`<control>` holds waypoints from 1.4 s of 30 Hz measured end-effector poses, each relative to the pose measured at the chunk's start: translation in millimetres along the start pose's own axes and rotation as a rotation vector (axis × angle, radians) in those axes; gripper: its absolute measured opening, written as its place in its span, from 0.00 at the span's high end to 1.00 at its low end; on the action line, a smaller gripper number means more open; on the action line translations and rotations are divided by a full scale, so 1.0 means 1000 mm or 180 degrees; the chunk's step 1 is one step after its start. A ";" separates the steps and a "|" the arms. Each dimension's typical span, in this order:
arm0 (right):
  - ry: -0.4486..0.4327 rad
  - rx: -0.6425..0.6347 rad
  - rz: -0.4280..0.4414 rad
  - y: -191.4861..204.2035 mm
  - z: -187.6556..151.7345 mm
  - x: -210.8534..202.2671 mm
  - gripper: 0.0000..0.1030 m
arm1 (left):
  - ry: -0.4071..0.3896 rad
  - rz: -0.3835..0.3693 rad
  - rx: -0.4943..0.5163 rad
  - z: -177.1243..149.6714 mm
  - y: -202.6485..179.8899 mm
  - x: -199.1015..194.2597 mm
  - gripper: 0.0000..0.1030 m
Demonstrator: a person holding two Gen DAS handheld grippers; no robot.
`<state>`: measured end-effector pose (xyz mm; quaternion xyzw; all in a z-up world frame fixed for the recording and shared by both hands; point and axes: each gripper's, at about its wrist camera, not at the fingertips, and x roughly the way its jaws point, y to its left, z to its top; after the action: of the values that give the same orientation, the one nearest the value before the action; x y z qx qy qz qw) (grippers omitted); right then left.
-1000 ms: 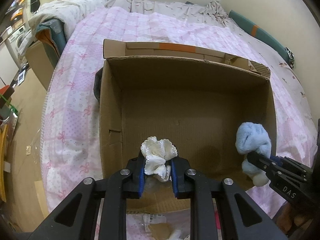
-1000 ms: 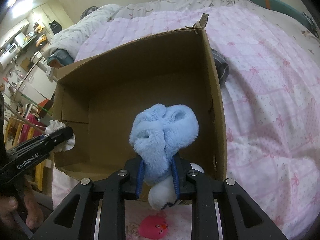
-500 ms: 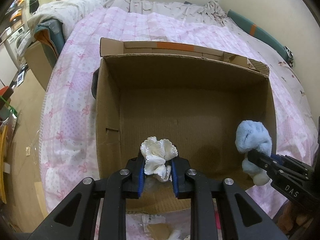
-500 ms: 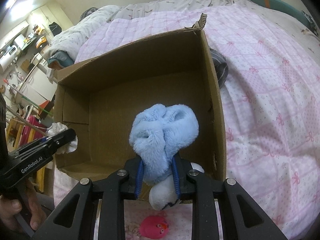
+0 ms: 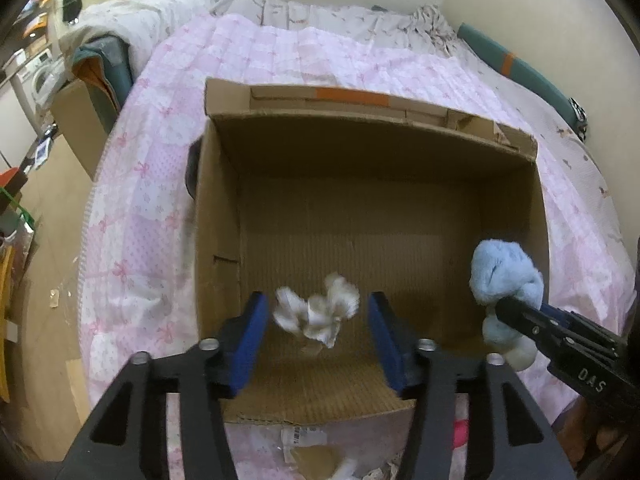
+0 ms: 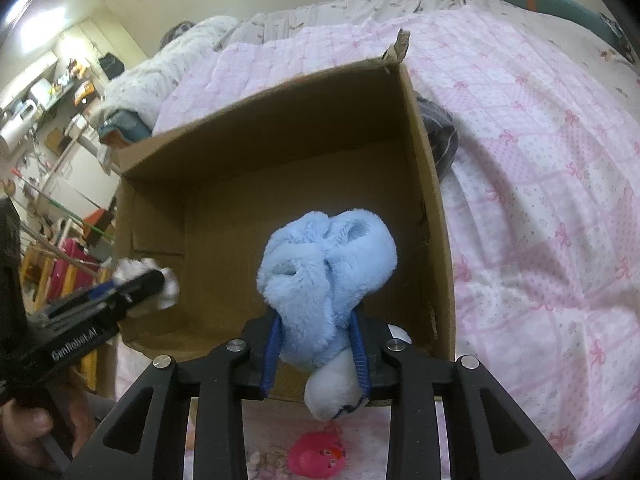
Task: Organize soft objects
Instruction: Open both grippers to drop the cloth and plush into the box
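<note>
An open cardboard box (image 5: pixel 216 240) stands on the pink bedspread; it also shows in the right wrist view (image 6: pixel 432 240). My left gripper (image 5: pixel 318 332) is open above the box's near edge. A blurred white frilly soft item (image 5: pixel 316 312) hangs free between its fingers, touching neither pad, and shows in the right wrist view (image 6: pixel 168 284). My right gripper (image 6: pixel 316 354) is shut on a light blue plush toy (image 6: pixel 328 264) with a white end, held over the box's near right corner. The plush also shows in the left wrist view (image 5: pixel 504 280).
A pink round toy (image 6: pixel 318 454) lies on the bedspread below the right gripper. A dark cloth (image 6: pixel 440 140) lies behind the box's right wall. A folded duvet (image 5: pixel 152 24) is at the bed's far left. A second carton (image 5: pixel 76 120) stands beside the bed.
My left gripper has opened and let go of the white frilly item, which is now loose and blurred between the jaws. The right gripper still holds the blue plush in place.
</note>
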<state>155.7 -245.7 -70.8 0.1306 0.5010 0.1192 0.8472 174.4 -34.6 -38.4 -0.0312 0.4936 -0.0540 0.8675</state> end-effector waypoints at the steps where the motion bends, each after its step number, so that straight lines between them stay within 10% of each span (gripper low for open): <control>1: -0.0019 0.0001 0.0008 0.000 0.000 -0.001 0.66 | -0.0028 0.0014 0.0004 0.000 0.000 -0.002 0.42; 8: -0.0217 0.0008 0.0040 0.006 0.001 -0.011 0.27 | -0.0049 -0.0008 0.0049 0.001 -0.004 -0.005 0.33; 42: -0.0310 -0.0043 -0.0038 0.004 -0.018 -0.047 0.27 | -0.0165 0.0157 0.0044 -0.030 0.013 -0.049 0.33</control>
<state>117.7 -255.6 -39.2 0.1276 0.4591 0.1110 0.8721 124.3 -15.2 -13.7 -0.0144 0.4712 -0.0352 0.8812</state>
